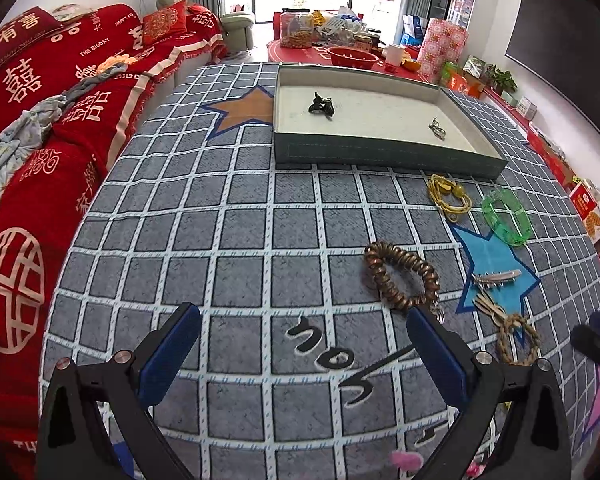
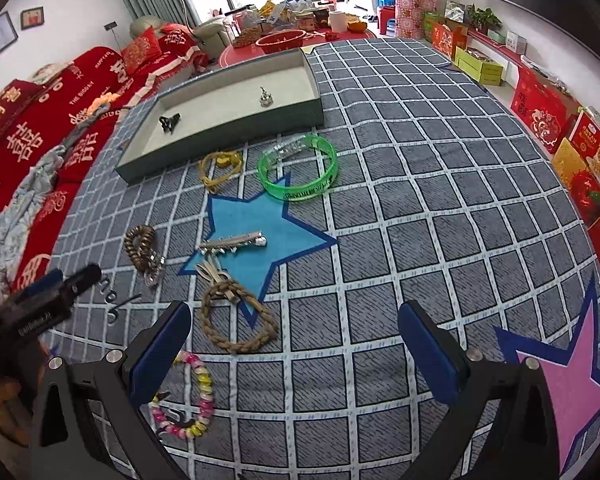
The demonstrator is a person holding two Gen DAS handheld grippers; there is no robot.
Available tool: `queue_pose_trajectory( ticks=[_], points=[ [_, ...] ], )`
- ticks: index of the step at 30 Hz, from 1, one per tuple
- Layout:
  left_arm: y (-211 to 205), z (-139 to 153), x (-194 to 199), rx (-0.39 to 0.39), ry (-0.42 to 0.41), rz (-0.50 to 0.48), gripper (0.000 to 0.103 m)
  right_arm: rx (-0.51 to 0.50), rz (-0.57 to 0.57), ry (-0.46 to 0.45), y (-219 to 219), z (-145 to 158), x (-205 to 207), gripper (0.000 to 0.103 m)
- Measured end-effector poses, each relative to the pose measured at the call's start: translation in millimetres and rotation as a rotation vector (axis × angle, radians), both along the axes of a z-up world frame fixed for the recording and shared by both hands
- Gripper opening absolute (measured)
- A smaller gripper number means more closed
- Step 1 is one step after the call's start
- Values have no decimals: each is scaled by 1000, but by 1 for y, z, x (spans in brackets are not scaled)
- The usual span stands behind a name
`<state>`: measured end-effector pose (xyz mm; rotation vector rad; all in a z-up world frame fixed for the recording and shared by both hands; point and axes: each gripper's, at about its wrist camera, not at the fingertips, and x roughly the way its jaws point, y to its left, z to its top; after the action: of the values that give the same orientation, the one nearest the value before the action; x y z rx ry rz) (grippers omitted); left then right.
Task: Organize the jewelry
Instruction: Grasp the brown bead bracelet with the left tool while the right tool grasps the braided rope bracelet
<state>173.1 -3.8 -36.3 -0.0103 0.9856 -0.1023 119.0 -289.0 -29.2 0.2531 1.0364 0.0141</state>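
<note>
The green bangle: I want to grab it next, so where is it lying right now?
The green bangle lies on the checked cloth just in front of the tray's near right corner, right of the yellow cord, overlapping the blue star's top point.

Count: 1 tray (image 2: 236, 130); inside it 1 black claw clip (image 2: 168, 123) and 1 silver trinket (image 2: 265, 97). Loose on the surface: 1 green bangle (image 2: 300, 178), 1 yellow cord (image 2: 220, 170), 1 brown coil tie (image 2: 140, 246), 1 silver clip (image 2: 232, 243), 1 braided ring (image 2: 236, 320), 1 bead bracelet (image 2: 196, 400)

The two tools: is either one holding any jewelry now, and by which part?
Nothing is held. The left tool and the right tool are both open and empty above the mat.
</note>
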Motion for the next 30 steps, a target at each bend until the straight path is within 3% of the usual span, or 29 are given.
queue_pose_trajectory(
  ticks=[4,20,24,30],
  points=[
    [-8,-8,11,35,13,0,103,-55,18,8,6,-4,-1,103],
    [-19,-20,33,57,50,12,103,-203,69,63,29,-31,14,102],
    [-19,-23,36,77,57,11,103,-211,87,70,35,-36,16,99],
    [-22,-26,36,80,58,-4,103,-208,114,57,42,-35,13,85]
  ],
)
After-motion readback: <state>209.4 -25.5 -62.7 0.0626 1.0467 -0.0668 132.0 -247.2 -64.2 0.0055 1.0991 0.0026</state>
